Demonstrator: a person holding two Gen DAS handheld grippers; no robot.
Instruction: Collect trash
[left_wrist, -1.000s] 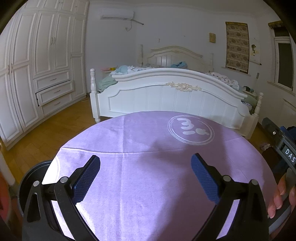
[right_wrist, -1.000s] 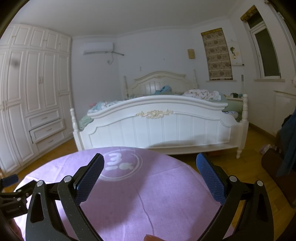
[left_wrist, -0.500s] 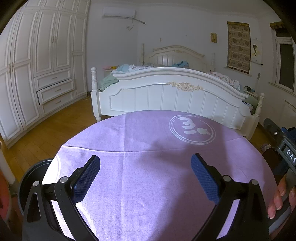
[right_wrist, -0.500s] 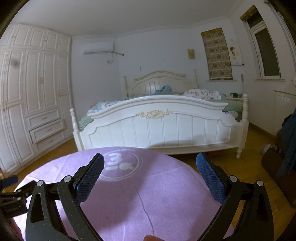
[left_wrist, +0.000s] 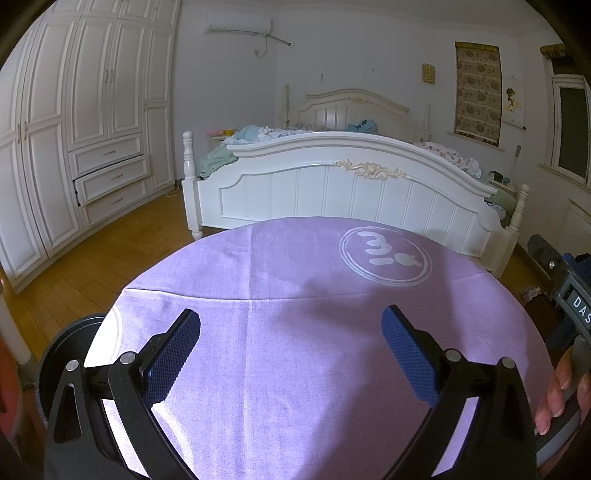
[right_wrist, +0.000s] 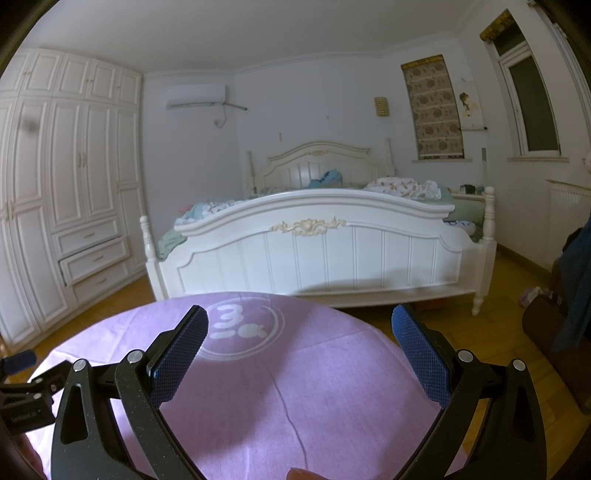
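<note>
A round table under a purple cloth (left_wrist: 295, 332) with a white circular logo (left_wrist: 386, 256) fills the lower half of both views; the cloth (right_wrist: 295, 387) shows no trash on it. My left gripper (left_wrist: 291, 350) hovers open above the near part of the cloth with nothing between its blue pads. My right gripper (right_wrist: 301, 354) is open as well and empty, held over the table's right side near the logo (right_wrist: 240, 328). A dark round bin (left_wrist: 70, 354) sits low at the table's left edge, partly hidden behind the left finger.
A white bed (left_wrist: 351, 192) with crumpled bedding stands just beyond the table. White wardrobes (left_wrist: 74, 129) line the left wall over a wooden floor (left_wrist: 92, 266). A hand (left_wrist: 561, 391) holds the other gripper at the right edge. Dark bags (right_wrist: 554, 332) lie on the floor to the right.
The left wrist view has tilted slightly, the bed and wardrobe shifting a little. The right gripper has stayed still. Both grippers remain open.
</note>
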